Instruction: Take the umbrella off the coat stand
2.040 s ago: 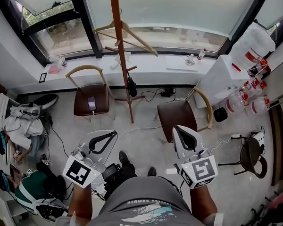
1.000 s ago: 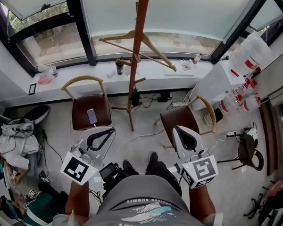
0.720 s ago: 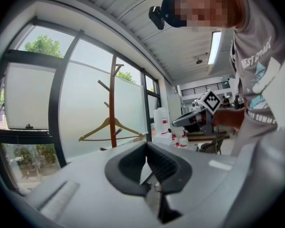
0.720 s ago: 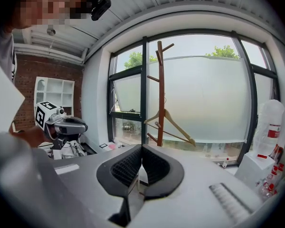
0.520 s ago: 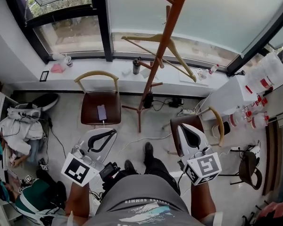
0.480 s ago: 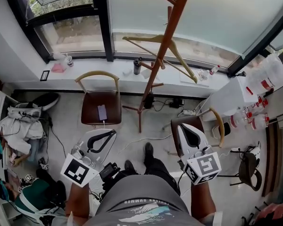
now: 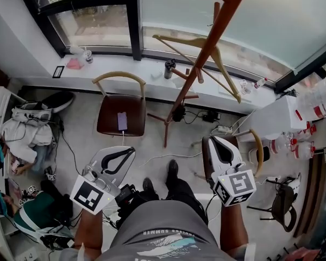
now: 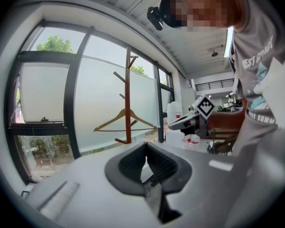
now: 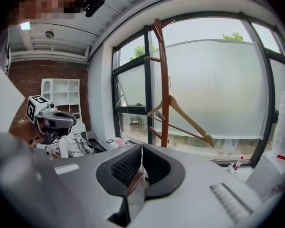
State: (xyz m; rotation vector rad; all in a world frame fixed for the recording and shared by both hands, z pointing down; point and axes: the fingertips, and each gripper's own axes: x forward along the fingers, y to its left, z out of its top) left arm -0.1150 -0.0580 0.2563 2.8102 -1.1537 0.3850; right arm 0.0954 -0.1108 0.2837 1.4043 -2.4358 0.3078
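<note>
The wooden coat stand (image 7: 206, 53) rises ahead of me from its base on the floor; it shows in the left gripper view (image 8: 128, 99) and the right gripper view (image 9: 162, 80). A wooden hanger (image 7: 198, 45) hangs on it. Low on the pole hangs a small dark folded umbrella (image 7: 179, 113), hidden in both gripper views. My left gripper (image 7: 131, 151) is shut and empty, well short of the stand (image 8: 145, 145). My right gripper (image 7: 214, 140) points at the stand; its jaws are just starting to open, tips still together, nothing between them (image 9: 141, 147).
A brown chair (image 7: 106, 118) with a phone (image 7: 121, 121) on its seat stands left of the stand. A second chair (image 7: 255, 145) sits under my right gripper. A dark bottle (image 7: 169, 68) is on the windowsill. Cables (image 7: 209, 117) trail by the base. Clothes (image 7: 22, 135) lie at left.
Both grippers and the person have moved forward toward the coat stand. The stand now looms larger and leans across the upper right of the head view.
</note>
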